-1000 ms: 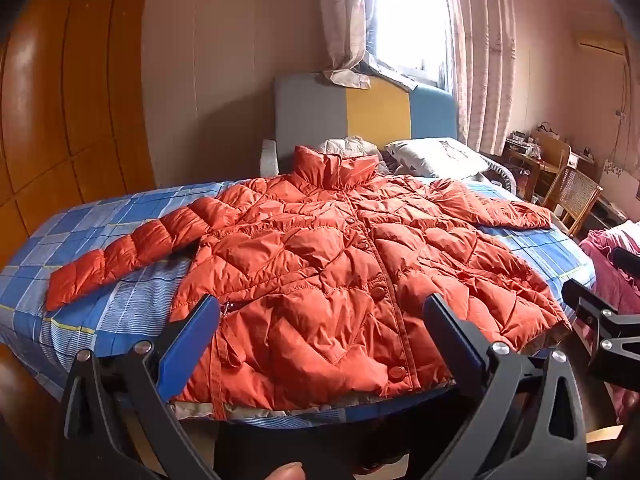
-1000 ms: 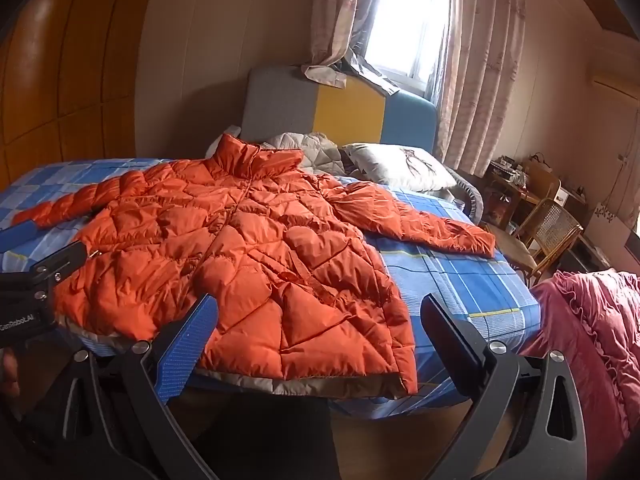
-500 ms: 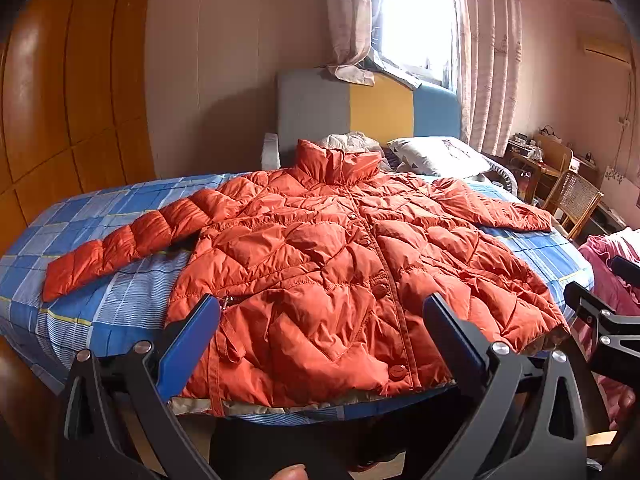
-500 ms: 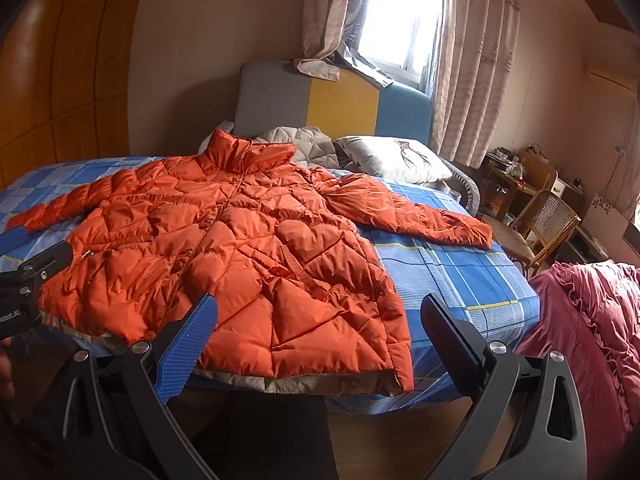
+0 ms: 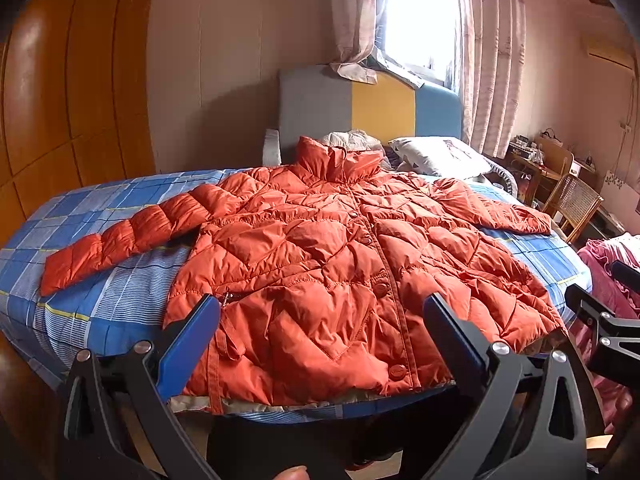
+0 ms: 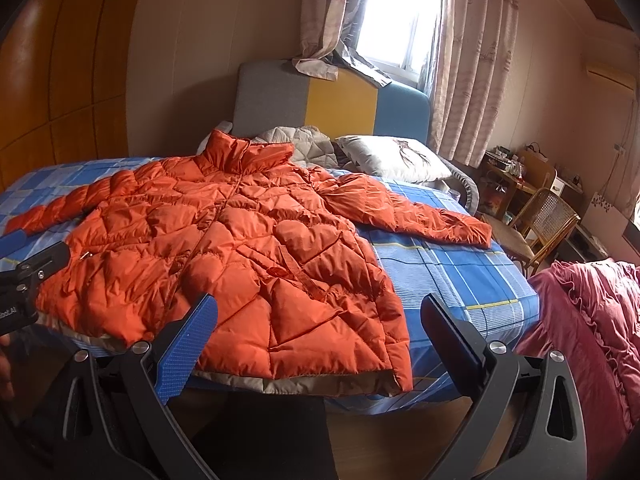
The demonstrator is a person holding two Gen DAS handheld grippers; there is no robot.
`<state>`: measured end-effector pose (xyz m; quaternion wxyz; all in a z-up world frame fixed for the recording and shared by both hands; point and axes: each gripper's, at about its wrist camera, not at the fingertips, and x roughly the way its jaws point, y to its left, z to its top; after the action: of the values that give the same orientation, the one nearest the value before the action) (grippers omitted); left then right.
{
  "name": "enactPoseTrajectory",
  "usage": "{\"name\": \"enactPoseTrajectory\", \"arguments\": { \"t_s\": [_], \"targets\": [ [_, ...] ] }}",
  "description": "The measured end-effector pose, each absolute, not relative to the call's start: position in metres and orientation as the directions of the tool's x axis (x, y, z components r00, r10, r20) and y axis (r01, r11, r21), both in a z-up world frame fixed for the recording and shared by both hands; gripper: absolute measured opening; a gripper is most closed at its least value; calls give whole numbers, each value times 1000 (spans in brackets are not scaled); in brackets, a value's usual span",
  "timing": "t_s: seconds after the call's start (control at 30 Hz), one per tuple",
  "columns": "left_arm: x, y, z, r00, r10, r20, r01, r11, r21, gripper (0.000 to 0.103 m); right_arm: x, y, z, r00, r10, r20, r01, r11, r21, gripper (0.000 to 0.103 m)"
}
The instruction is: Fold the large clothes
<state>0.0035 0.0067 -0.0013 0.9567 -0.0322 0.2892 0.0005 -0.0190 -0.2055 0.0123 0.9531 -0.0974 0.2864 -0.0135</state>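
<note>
An orange quilted puffer jacket (image 5: 336, 264) (image 6: 224, 248) lies flat and face up on the bed, buttoned, collar toward the headboard, both sleeves spread out to the sides. Its hem hangs at the bed's near edge. My left gripper (image 5: 320, 320) hovers open just short of the hem, near the jacket's middle. Open too, my right gripper (image 6: 316, 320) hangs in front of the hem's right corner. Neither holds anything. The right gripper's body (image 5: 600, 320) shows at the right edge of the left wrist view, and the left gripper's body (image 6: 28, 276) at the left edge of the right wrist view.
The bed has a blue checked sheet (image 5: 100, 300) (image 6: 460, 272) and a grey, yellow and blue headboard (image 5: 372, 108). A pillow (image 6: 392, 158) and a quilt lie at its head. A wicker chair (image 6: 536, 224), a cluttered desk and pink bedding (image 6: 592, 320) stand to the right. Orange wood panelling (image 5: 72, 80) fills the left.
Both grippers have risen a little and tilted, so the jacket sits lower and closer in both views. The jacket has not moved. Both stay open.
</note>
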Motion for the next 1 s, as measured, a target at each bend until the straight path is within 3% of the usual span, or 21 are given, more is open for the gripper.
{"name": "enactPoseTrajectory", "arguments": {
  "t_s": [1.0],
  "targets": [
    [0,5,-4,831,-11,-556,-33,997,-69,101,-20,-208,10,832,-84,-549,-27,981,-191,100]
  ]
}}
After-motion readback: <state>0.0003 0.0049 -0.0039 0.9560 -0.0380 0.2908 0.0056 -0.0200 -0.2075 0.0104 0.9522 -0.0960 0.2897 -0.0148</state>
